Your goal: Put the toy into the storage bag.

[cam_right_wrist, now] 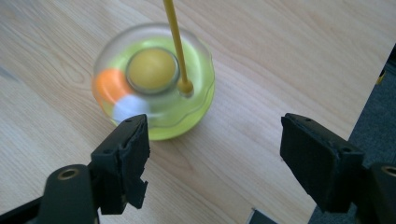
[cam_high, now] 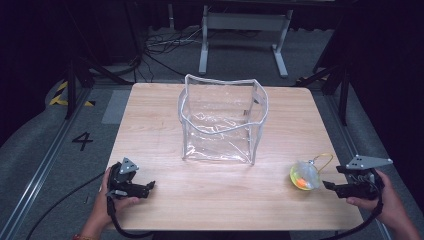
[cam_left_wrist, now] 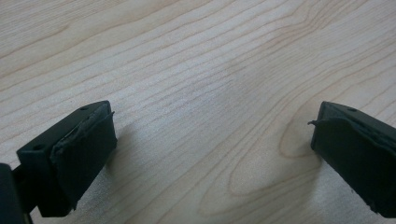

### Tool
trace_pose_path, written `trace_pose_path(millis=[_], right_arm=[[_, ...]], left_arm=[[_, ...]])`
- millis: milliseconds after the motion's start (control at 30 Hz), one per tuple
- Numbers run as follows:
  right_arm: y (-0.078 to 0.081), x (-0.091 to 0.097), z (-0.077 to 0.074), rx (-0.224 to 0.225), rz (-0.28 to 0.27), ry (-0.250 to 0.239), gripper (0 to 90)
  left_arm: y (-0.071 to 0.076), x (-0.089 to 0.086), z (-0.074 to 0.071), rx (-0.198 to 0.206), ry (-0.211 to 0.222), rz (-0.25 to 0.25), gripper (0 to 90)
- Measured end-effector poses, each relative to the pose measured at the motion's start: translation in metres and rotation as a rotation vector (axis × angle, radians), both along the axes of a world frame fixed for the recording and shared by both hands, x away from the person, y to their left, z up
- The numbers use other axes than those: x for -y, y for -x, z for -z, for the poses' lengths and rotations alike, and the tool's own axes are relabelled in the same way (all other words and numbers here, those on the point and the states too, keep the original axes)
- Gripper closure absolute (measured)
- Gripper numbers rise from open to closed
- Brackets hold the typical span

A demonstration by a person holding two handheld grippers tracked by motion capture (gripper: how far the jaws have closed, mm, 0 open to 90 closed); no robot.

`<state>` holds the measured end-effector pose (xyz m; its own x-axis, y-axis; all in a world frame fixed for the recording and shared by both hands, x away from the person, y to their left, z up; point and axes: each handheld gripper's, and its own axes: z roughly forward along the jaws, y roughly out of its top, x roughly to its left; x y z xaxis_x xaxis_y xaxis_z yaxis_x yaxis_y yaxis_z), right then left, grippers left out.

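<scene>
Right gripper jaws open, empty; ball toy sits just left of them, nearer than left gripper, also open.

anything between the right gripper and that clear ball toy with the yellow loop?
Nothing visible. The clear round ball toy with yellow, orange and white pieces inside sits on the bare wooden table just ahead of the right gripper, whose jaws stand apart with only tabletop between them and the toy.

clear yellow-green ball toy w/ yellow loop, on table, near right edge.
</scene>
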<state>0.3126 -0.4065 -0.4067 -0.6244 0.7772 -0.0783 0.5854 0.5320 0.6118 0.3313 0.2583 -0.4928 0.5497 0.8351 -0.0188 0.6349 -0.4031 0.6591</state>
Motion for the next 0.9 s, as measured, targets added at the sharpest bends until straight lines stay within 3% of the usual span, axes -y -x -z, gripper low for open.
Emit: trace_pose_path(millis=[100, 167, 333, 500, 567, 700, 767, 833, 900], right_arm=[[-0.003, -0.002, -0.009, 0.001, 0.007, 0.000, 24.9], [-0.009, -0.005, -0.019, -0.015, 0.010, 0.028, 25.6], [-0.018, -0.007, -0.032, -0.041, 0.017, 0.022, 27.9], [-0.028, -0.009, -0.046, -0.068, -0.007, 0.019, 34.0], [-0.033, -0.013, -0.051, -0.075, -0.016, 0.039, 36.4], [-0.038, -0.028, -0.062, -0.090, -0.064, 0.080, 48.5], [-0.040, -0.030, -0.064, -0.093, -0.071, 0.093, 49.5], [-0.043, -0.034, -0.066, -0.097, -0.076, 0.121, 56.3], [-0.044, -0.037, -0.070, -0.103, -0.096, 0.113, 63.1]], left_arm=[[0.000, 0.000, 0.000, -0.002, -0.002, 0.002, 0.3], [0.000, 0.000, 0.000, -0.002, -0.003, 0.002, 0.2], [0.000, 0.000, 0.000, -0.001, -0.003, 0.003, 0.2], [0.000, 0.000, 0.000, -0.010, -0.001, 0.005, 0.2], [0.000, 0.000, 0.000, -0.010, 0.002, 0.003, 0.2], [0.000, 0.000, 0.000, -0.010, 0.002, 0.003, 0.2], [0.000, 0.000, 0.000, -0.010, 0.002, 0.003, 0.2], [0.000, 0.000, 0.000, -0.010, 0.002, 0.003, 0.2], [0.000, 0.000, 0.000, -0.009, 0.002, 0.003, 0.2]])
